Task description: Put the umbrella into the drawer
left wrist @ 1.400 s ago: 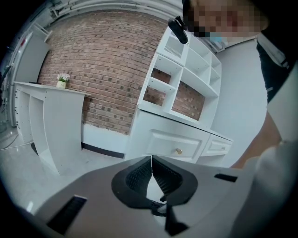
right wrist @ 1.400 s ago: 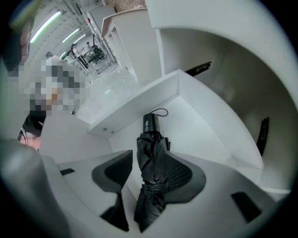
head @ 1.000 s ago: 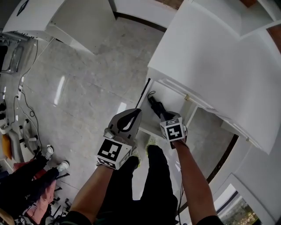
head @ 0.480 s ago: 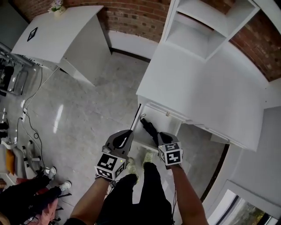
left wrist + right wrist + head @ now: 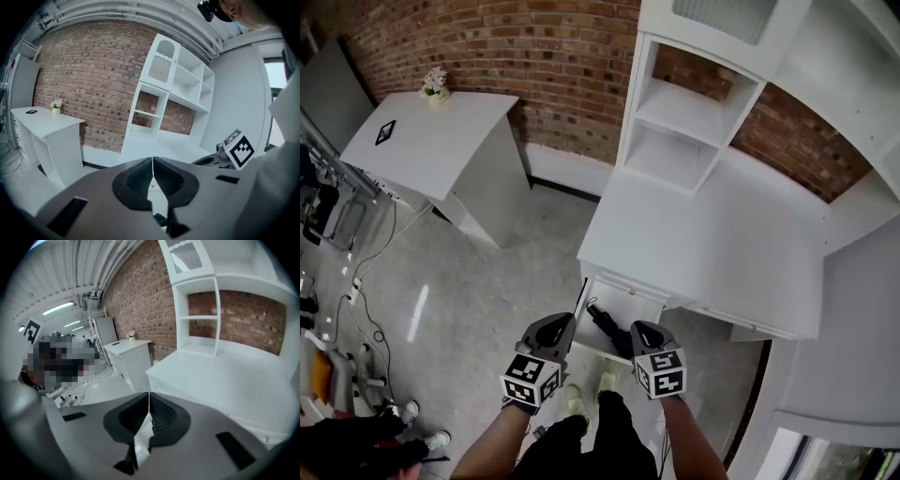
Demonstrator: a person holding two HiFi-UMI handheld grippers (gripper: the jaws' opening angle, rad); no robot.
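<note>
A black folded umbrella (image 5: 604,322) lies inside the open white drawer (image 5: 623,293) under the desk top, in the head view. Both grippers hang above the drawer's front edge, apart from the umbrella. My left gripper (image 5: 565,322) is to the left of the umbrella; its jaws meet with nothing between them (image 5: 152,163). On the umbrella's right, my right gripper (image 5: 638,328) also has its jaws closed together and empty (image 5: 149,397). The near end of the umbrella is hidden behind the right gripper.
A white desk top (image 5: 712,234) with a shelf unit (image 5: 680,122) stands against the brick wall (image 5: 553,56). A separate white table (image 5: 431,141) stands at the left. Cables (image 5: 366,272) run over the grey floor, and another person's shoes (image 5: 405,412) show at lower left.
Both grippers have risen away from the drawer as the view pulled back and up. The right gripper has left the umbrella, which stays in the drawer.
</note>
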